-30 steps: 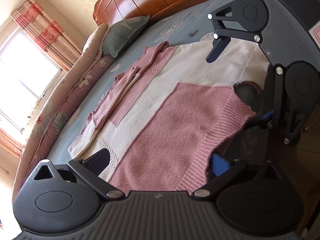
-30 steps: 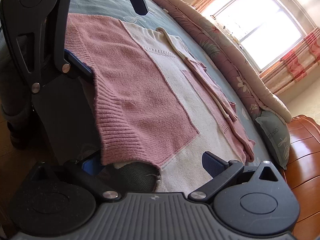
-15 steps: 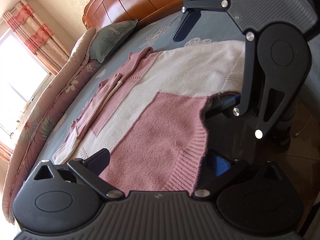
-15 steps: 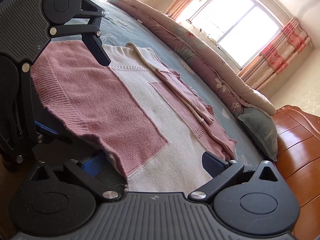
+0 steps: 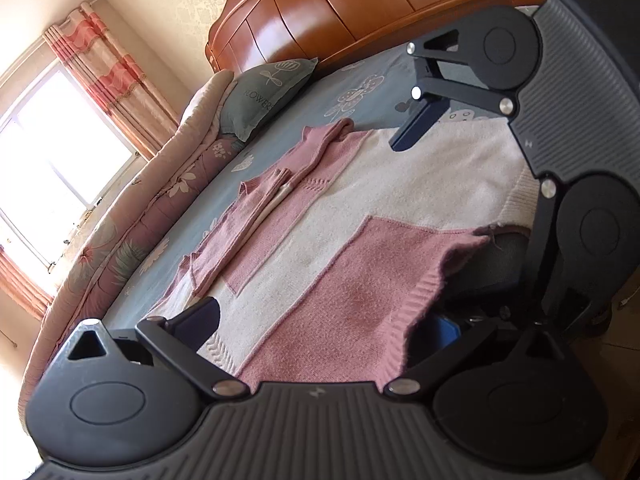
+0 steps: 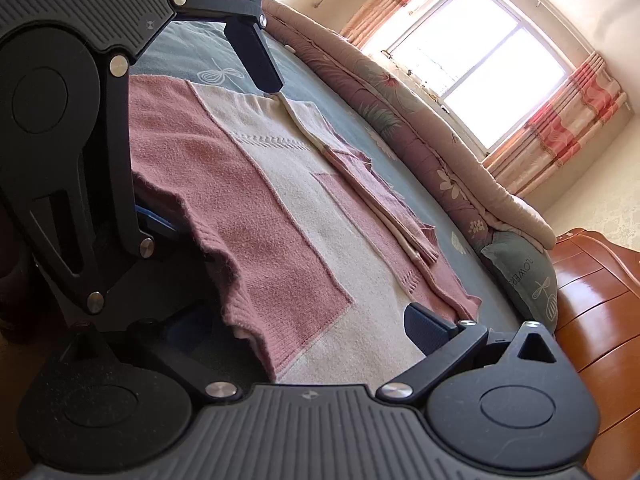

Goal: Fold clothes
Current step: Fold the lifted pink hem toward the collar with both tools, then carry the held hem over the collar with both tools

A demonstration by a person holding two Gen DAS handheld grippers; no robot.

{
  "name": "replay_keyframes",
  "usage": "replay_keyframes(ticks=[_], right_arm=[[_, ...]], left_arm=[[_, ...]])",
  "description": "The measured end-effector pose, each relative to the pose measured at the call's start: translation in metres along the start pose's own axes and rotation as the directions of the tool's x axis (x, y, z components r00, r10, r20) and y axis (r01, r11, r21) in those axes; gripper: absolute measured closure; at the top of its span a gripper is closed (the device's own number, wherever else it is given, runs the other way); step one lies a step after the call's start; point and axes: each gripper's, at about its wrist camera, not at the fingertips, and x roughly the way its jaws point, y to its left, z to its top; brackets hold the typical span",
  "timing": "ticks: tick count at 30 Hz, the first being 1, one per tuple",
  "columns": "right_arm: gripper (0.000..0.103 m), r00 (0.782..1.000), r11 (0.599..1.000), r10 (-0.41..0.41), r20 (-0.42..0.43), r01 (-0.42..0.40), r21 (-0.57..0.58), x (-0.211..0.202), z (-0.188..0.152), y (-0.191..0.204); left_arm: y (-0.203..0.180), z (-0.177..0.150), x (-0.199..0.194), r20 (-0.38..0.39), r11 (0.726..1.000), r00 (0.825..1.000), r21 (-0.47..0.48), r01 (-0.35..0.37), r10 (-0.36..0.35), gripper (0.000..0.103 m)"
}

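A grey-green pillow (image 5: 266,94) at the head of the bed carries pale printed capital letters reading "FLOWERS" beneath a flower drawing; in the right wrist view only "LOWER" shows on it (image 6: 524,276). No other text is readable.

Your left gripper (image 5: 320,320) open wide, fingers straddling sweater (image 5: 360,240) hem at bed (image 5: 280,136) edge. Right gripper (image 5: 472,200) open too (one finger over cream part). Sleeves folded inward. Pillow (image 5: 268,92) by headboard (image 5: 360,8).
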Motion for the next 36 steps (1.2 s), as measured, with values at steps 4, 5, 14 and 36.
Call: replay_keyframes(ticks=[4,5,14,36], right_arm=[[0.0,0.995,0.994,-0.093,0.038,0.095,-0.048,0.005,0.001,0.005],[0.0,0.993,0.994,-0.106,0.048,0.107,-0.032,0.002,0.001,0.003],[0.0,0.985,0.988,-0.154,0.084,0.152,0.031,-0.006,-0.001,-0.006],[0.0,0.937,0.948,-0.315,-0.15,0.304,-0.093,0.015,-0.022,0.006]], left_arm=[[-0.003,-0.01,-0.001,-0.012,1.0,1.0,0.009,0.02,-0.02,0.001],[-0.005,-0.013,0.0,-0.02,1.0,1.0,0.017,0.018,-0.018,0.001],[-0.018,-0.024,0.017,-0.028,0.975,0.98,0.11,-0.193,0.197,0.001],[0.005,-0.056,0.02,-0.108,0.942,0.945,0.169,-0.289,0.31,0.001]])
